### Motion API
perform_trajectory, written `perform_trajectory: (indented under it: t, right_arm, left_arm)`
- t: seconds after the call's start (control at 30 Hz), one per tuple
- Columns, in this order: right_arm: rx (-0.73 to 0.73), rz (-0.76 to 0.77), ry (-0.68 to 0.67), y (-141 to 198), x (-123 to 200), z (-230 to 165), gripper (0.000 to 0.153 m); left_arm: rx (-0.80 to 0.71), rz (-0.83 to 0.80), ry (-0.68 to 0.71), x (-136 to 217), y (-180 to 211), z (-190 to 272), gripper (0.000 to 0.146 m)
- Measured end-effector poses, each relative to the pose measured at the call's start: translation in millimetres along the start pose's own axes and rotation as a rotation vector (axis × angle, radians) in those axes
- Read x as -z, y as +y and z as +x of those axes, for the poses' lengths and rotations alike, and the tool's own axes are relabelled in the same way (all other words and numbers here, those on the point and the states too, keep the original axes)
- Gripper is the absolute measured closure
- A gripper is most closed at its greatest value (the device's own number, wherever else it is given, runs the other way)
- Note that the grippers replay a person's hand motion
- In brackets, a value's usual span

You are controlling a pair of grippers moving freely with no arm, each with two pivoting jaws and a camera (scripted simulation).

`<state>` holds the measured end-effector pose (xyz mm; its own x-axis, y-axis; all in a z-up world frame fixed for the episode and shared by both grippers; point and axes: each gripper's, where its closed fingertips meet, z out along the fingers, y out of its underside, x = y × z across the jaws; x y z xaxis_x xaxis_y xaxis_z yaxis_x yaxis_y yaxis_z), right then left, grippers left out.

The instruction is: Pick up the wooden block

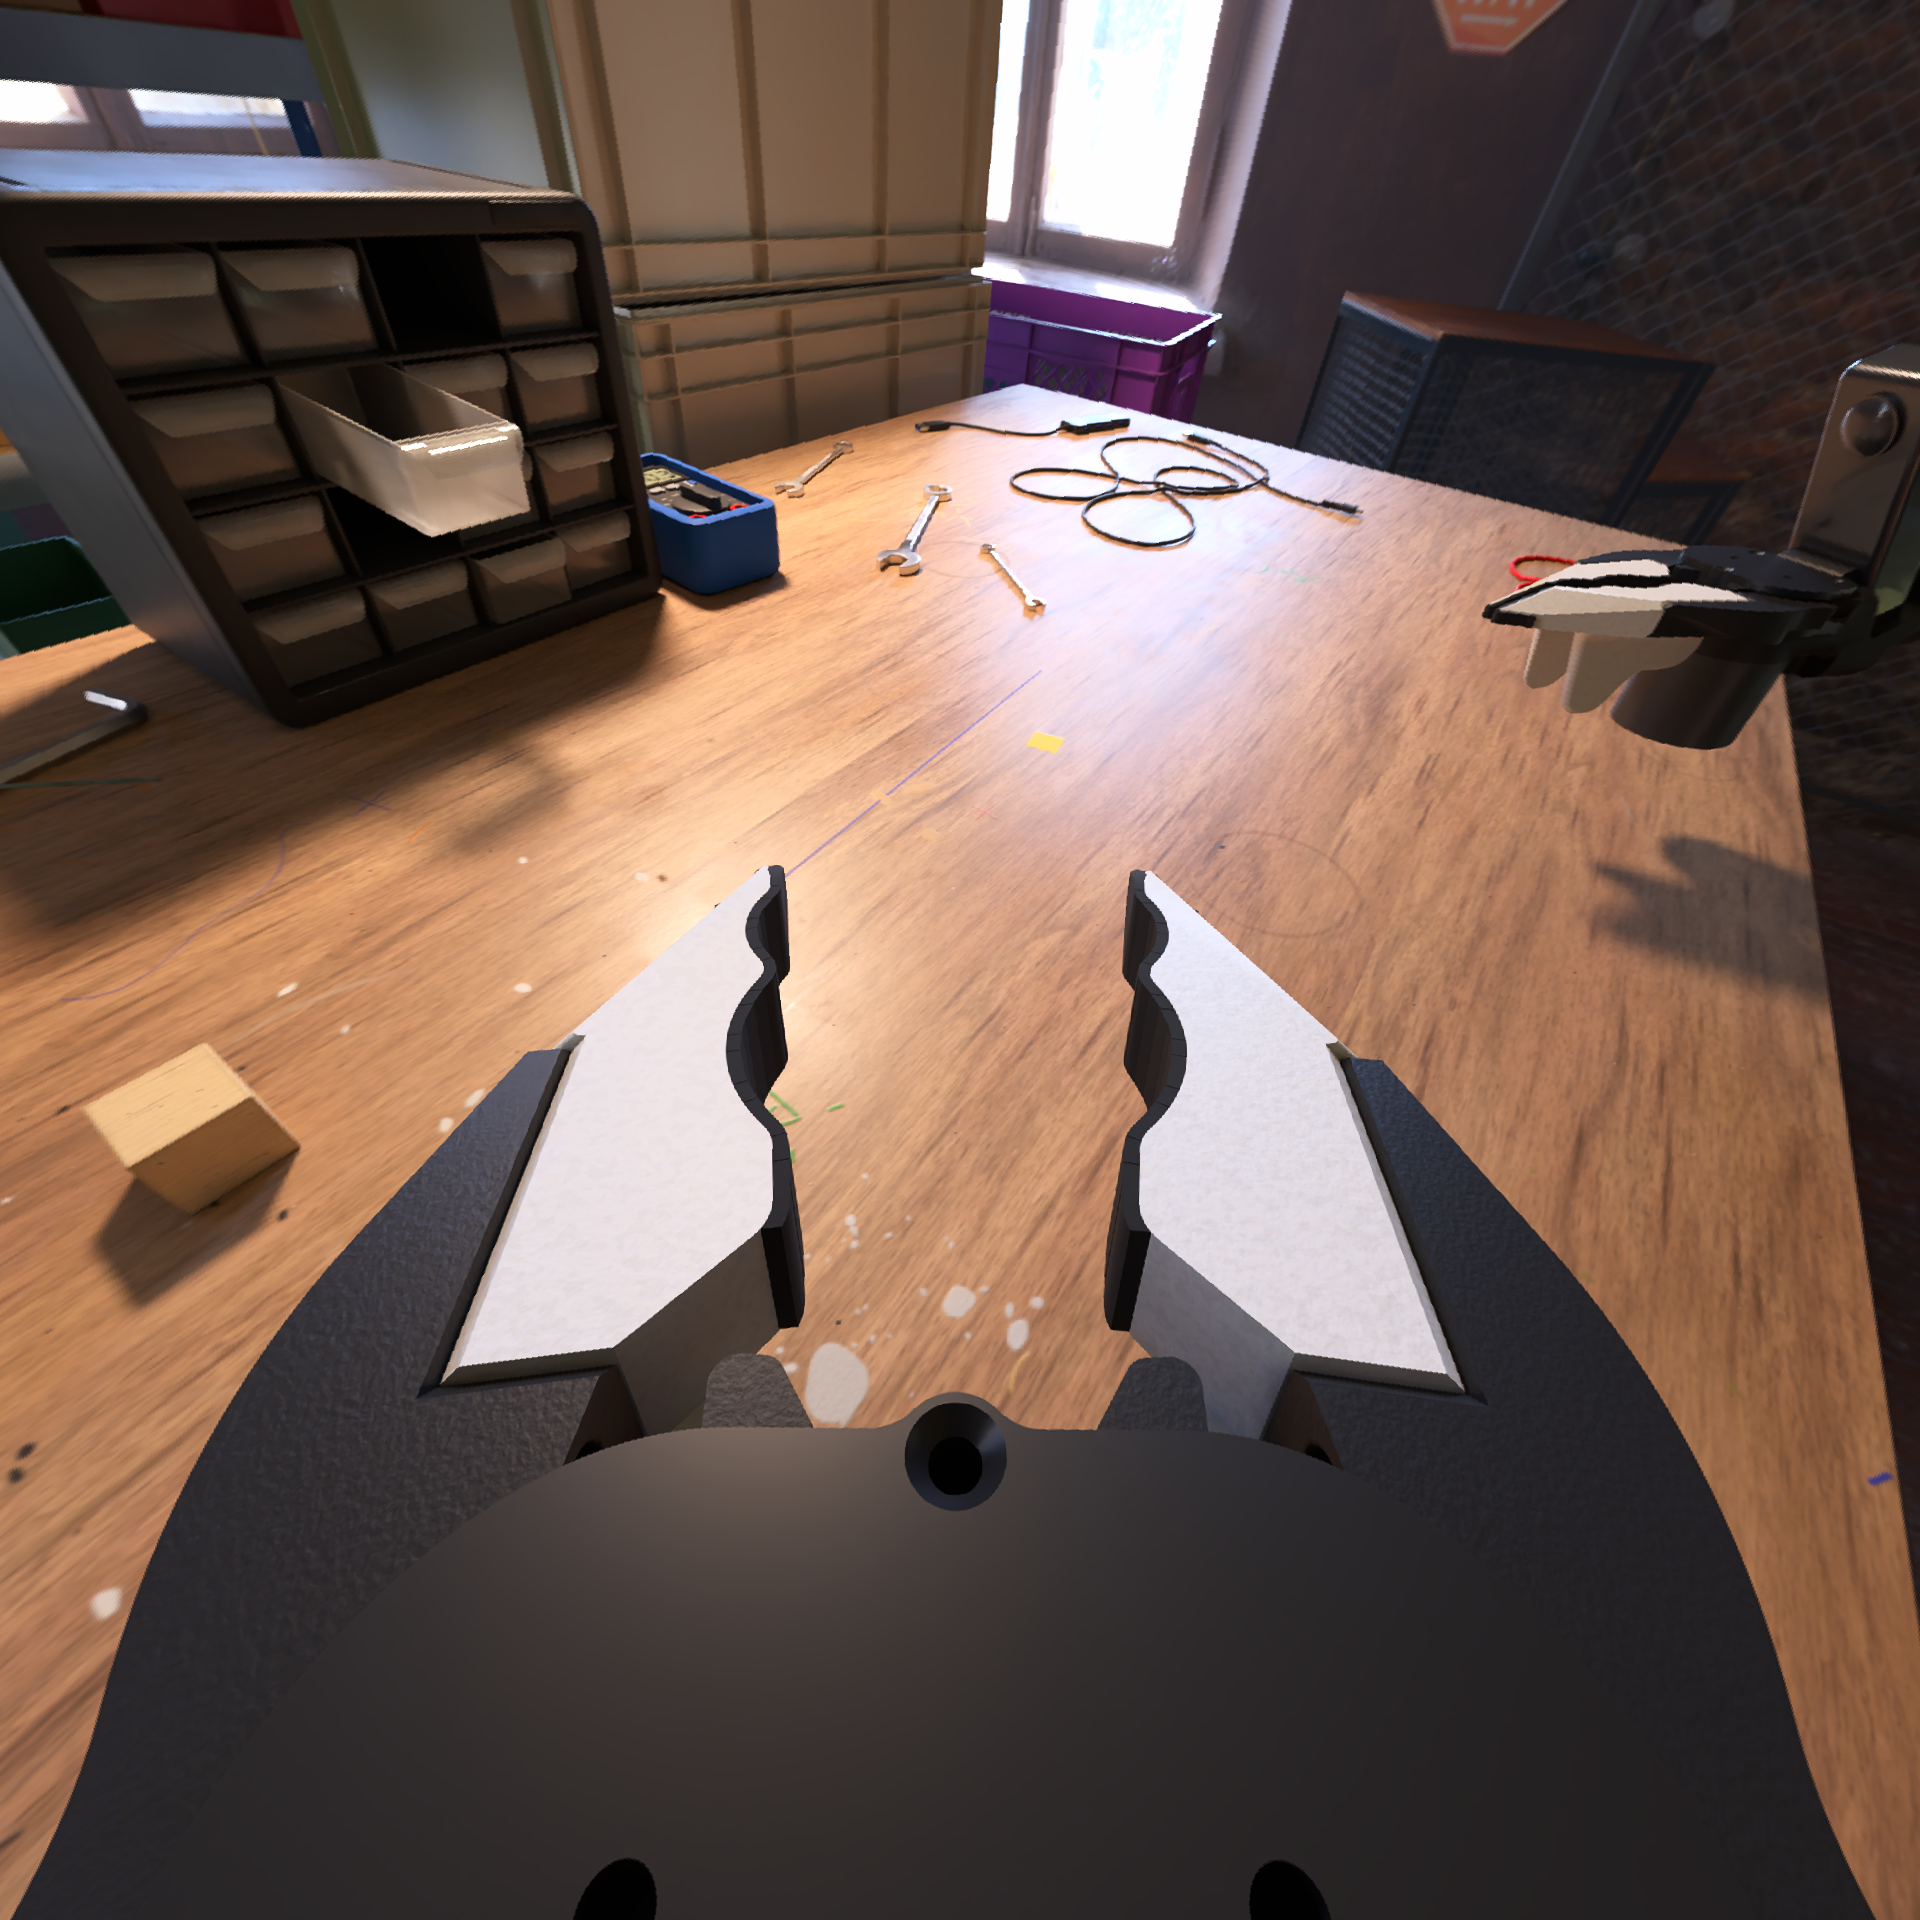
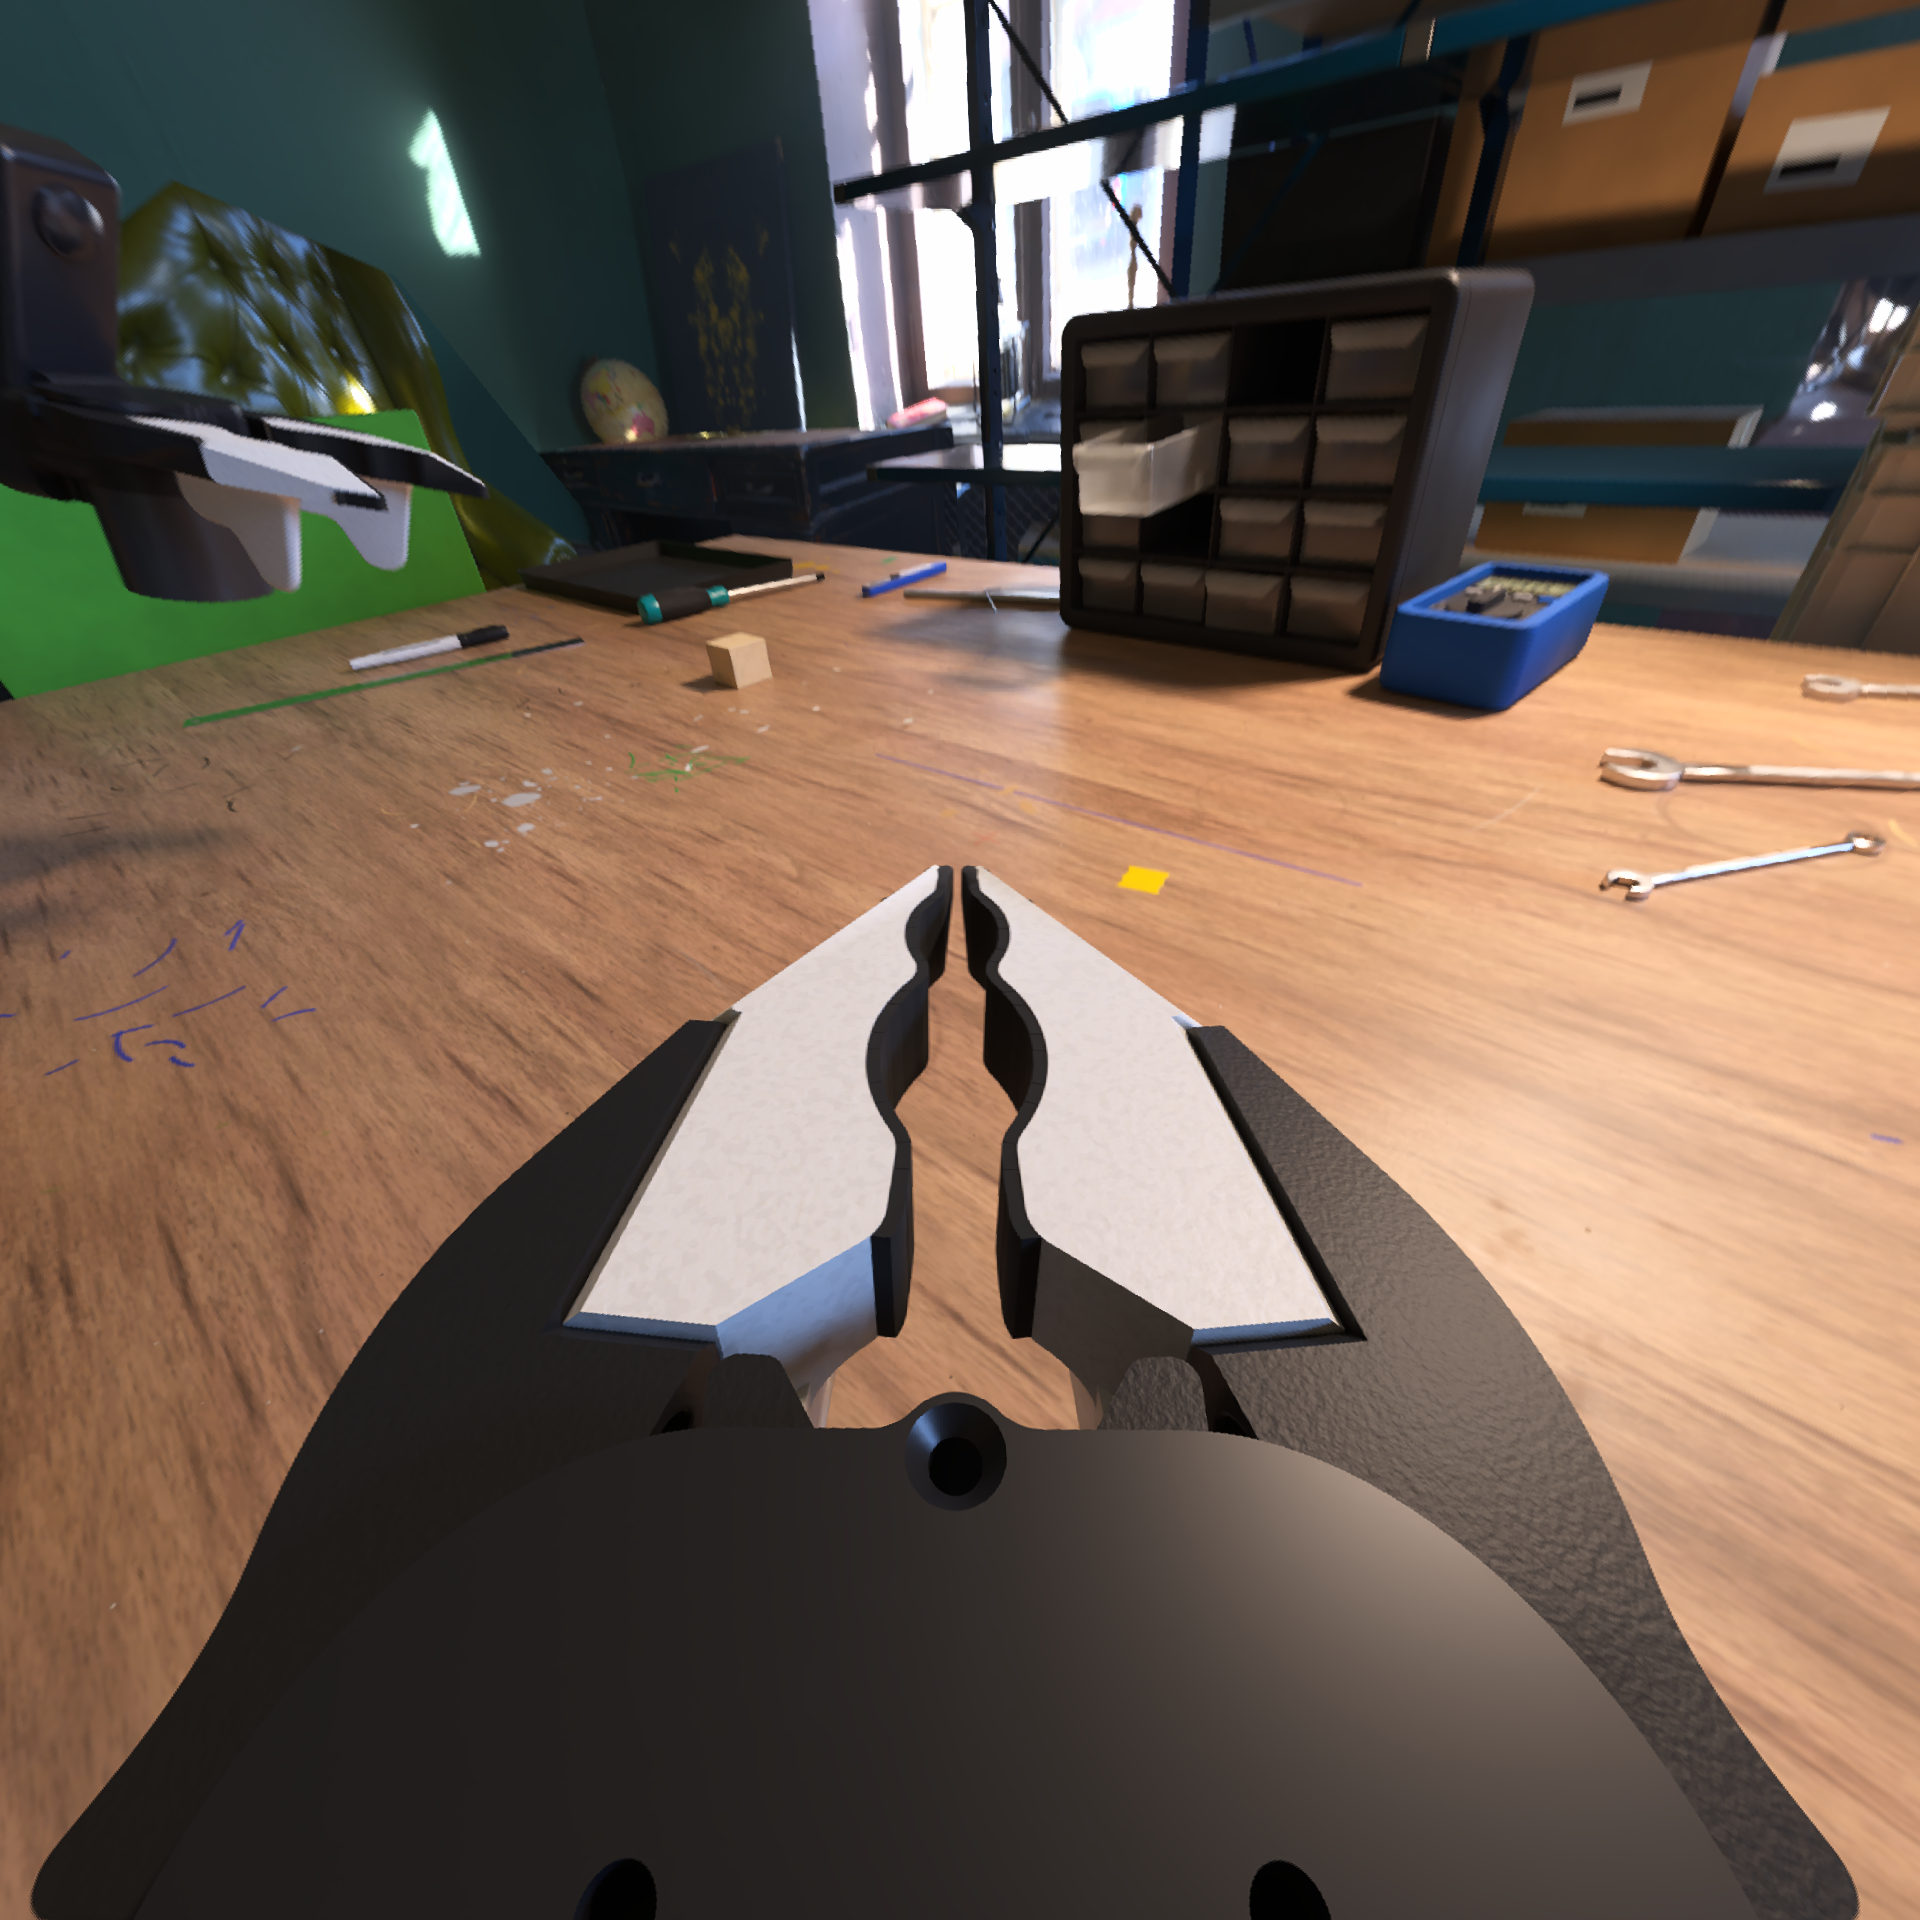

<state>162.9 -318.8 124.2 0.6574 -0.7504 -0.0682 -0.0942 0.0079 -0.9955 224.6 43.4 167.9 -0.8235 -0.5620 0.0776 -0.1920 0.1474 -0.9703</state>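
Observation:
A small light wooden block (image 1: 190,1127) lies on the wooden table (image 1: 1299,831), to the left of my left gripper (image 1: 956,883). The left gripper is open and empty, hovering above the table with its fingers apart. The block also shows in the right wrist view (image 2: 739,659), far ahead and a little left. My right gripper (image 2: 956,873) is shut with nothing between its fingers, above the table. The right gripper also shows at the right edge of the left wrist view (image 1: 1558,613), and the left gripper shows at the upper left of the right wrist view (image 2: 395,488).
A black drawer cabinet (image 1: 332,436) with one drawer pulled out stands at the back left, a blue tray (image 1: 717,530) beside it. Wrenches (image 1: 914,530) and a coiled black cable (image 1: 1153,488) lie farther back. A screwdriver (image 2: 717,597), pens (image 2: 426,647) and a black tray (image 2: 655,569) lie beyond the block.

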Motion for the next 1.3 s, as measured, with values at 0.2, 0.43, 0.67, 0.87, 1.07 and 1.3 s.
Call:
perform_trajectory:
  t: [0.2, 0.43, 0.67, 0.87, 1.07, 1.3]
  right_arm:
    - [0.026, -0.105, -0.019, 19.8, -13.5, -7.2, 0.133]
    - [-0.012, -0.173, -0.136, 28.5, -40.3, -42.8, 0.127]
    - [0.001, -0.185, -0.145, 26.2, -57.7, -66.3, 0.117]
    - [0.054, -0.163, -0.104, 26.7, -57.2, -71.4, 0.116]
    - [0.088, -0.148, -0.055, 12.7, -56.8, -57.6, 0.116]
    - [0.129, -0.192, 0.027, -6.0, -73.0, -41.8, 0.115]
  left_arm:
    - [-0.027, -0.035, -0.057, 9.7, 0.9, -16.4, 0.088]
    - [0.081, 0.021, 0.112, -5.1, -1.5, 2.5, 0.095]
    - [-0.023, -0.016, 0.333, -52.6, 1.2, 47.0, 0.083]
    - [-0.217, -0.144, 0.098, -10.9, 0.5, -12.4, 0.083]
    - [-0.415, -0.368, -0.164, 57.2, -31.5, -158.3, 0.094]
    - [-0.365, -0.697, -0.043, 19.2, -7.4, -262.0, 0.097]
